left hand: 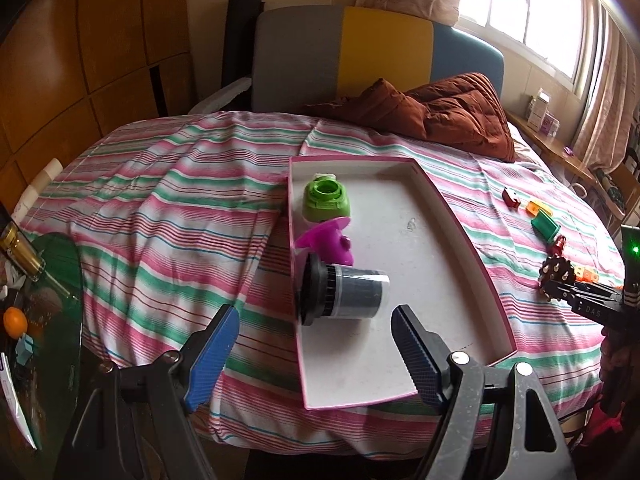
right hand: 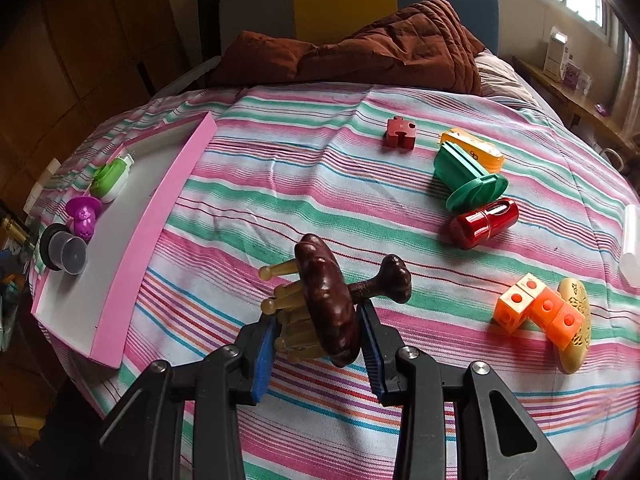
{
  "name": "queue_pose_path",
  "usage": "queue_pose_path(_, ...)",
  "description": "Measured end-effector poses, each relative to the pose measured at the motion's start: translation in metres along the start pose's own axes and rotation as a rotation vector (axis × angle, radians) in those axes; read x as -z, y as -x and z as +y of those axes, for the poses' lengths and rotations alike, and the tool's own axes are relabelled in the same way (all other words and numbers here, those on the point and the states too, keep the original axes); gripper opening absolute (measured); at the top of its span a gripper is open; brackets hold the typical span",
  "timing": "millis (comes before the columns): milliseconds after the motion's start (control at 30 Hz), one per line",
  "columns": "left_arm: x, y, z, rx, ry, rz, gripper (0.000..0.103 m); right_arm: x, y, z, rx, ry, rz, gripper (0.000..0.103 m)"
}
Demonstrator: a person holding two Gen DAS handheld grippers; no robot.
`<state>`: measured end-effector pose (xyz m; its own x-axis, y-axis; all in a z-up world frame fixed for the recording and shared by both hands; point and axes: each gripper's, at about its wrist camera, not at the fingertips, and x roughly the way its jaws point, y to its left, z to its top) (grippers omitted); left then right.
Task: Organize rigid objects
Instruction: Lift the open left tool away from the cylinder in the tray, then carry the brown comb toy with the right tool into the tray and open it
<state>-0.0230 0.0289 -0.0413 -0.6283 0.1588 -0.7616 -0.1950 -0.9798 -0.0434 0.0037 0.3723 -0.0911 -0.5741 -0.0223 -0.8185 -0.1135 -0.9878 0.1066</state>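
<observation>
A pink-rimmed white tray [left hand: 460,216] lies on the striped bed. In it are a green cap [left hand: 326,198], a purple toy [left hand: 332,246] and a dark cylinder with a black base [left hand: 344,294]. My left gripper [left hand: 316,354] is open and empty, hovering over the tray's near end just short of the cylinder. My right gripper [right hand: 320,340] is shut on a dark brown toy with tan pegs [right hand: 328,304], held above the bed to the right of the tray [right hand: 160,216]. The right gripper with its toy also shows in the left wrist view [left hand: 560,280].
Loose on the bed are a red puzzle block [right hand: 400,132], a green stamp [right hand: 468,180] over an orange piece [right hand: 476,150], a red capsule [right hand: 484,222], orange cubes [right hand: 540,308] and a tan oval [right hand: 576,328]. A brown quilt [right hand: 360,52] lies at the headboard.
</observation>
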Motion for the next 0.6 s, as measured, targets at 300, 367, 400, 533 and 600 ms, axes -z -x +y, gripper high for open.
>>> queue_pose_path(300, 0.002, -0.001, 0.02, -0.02, 0.05, 0.003, 0.08, -0.011, 0.035, 0.042, -0.119, 0.014, -0.073, 0.038)
queue_pose_path(367, 0.003, -0.001, 0.022, -0.02, 0.057, 0.004, 0.08, -0.013, 0.039, 0.062, -0.167, 0.04, -0.082, 0.038)
queue_pose_path(400, 0.003, -0.001, 0.023, -0.021, 0.06, 0.004, 0.08, -0.014, 0.041, 0.073, -0.188, 0.057, -0.084, 0.038)
queue_pose_path(533, 0.005, 0.001, 0.028, -0.024, 0.065, -0.001, 0.08, -0.015, 0.042, 0.118, -0.275, 0.128, -0.076, 0.038)
queue_pose_path(600, 0.005, 0.001, 0.031, -0.012, 0.079, 0.0, 0.08, -0.014, 0.04, 0.139, -0.305, 0.162, -0.067, 0.038)
